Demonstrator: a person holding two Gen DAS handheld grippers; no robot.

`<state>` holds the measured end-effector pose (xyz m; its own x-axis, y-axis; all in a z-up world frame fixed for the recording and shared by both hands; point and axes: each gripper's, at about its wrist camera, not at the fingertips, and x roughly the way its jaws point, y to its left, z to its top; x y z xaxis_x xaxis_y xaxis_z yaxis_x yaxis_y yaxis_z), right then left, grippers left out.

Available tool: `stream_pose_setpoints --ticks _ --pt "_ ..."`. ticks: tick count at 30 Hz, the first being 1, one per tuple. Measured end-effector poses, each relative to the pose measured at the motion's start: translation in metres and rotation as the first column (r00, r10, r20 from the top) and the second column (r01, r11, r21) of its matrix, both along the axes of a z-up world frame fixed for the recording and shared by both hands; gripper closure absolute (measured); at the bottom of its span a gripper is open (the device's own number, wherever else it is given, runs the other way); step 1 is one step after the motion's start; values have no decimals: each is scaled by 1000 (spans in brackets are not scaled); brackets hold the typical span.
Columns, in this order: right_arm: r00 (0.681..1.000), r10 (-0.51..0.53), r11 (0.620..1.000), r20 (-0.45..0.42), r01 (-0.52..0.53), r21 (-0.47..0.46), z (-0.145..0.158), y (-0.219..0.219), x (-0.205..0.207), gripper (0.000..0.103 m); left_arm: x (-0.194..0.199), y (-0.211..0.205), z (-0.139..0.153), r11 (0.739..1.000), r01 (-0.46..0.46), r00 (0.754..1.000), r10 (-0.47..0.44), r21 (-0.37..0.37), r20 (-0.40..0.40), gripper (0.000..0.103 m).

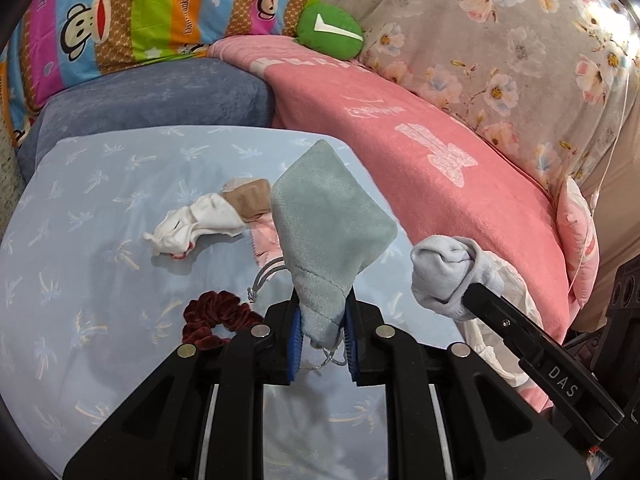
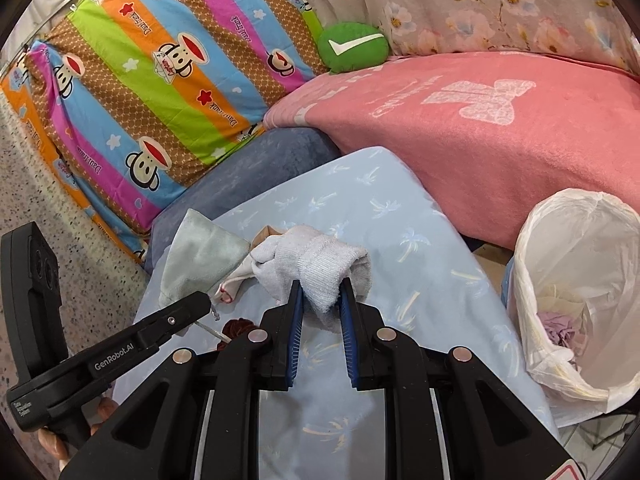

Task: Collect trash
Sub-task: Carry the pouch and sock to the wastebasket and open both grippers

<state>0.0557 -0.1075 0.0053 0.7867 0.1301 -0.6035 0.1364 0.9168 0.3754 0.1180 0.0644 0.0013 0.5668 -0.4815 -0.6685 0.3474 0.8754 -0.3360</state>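
My left gripper point(image 1: 323, 322) is shut on a grey-green plush drawstring pouch point(image 1: 330, 216) and holds it up above the light blue pillow point(image 1: 100, 240). My right gripper point(image 2: 320, 300) is shut on a rolled white sock point(image 2: 320, 264), also lifted; the sock also shows in the left wrist view point(image 1: 444, 272). On the pillow lie a crumpled white sock point(image 1: 196, 224), a tan pad point(image 1: 248, 198), a pink cloth point(image 1: 266, 240) and a dark red scrunchie point(image 1: 216, 320). A bin lined with a white plastic bag point(image 2: 580, 300), holding some scraps, stands at the right.
A pink blanket point(image 1: 420, 152) lies to the right of the pillow, a blue-grey cushion point(image 1: 160, 100) behind it. A striped monkey-print pillow point(image 2: 152, 80), a green round cushion point(image 2: 354, 50) and a floral cover point(image 1: 520, 60) are at the back. Speckled floor point(image 2: 48, 216) is at the left.
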Motion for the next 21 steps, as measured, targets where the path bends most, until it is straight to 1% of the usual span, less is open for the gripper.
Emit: stream_pose_setpoints --ticks 6,12,16,21 --pt "998 -37 999 48 37 -11 21 -20 -14 86 -8 -23 20 999 40 998 -40 2 52 86" --pt "991 -94 995 99 97 -27 45 -52 -33 86 -19 -58 38 995 100 990 -100 14 101 86" --pt "982 -137 989 126 142 -36 58 -78 -49 86 -27 -88 49 988 155 979 -156 18 130 86" --pt "969 -200 977 144 208 -41 67 -115 -70 85 -38 -125 56 974 225 962 -227 33 153 86"
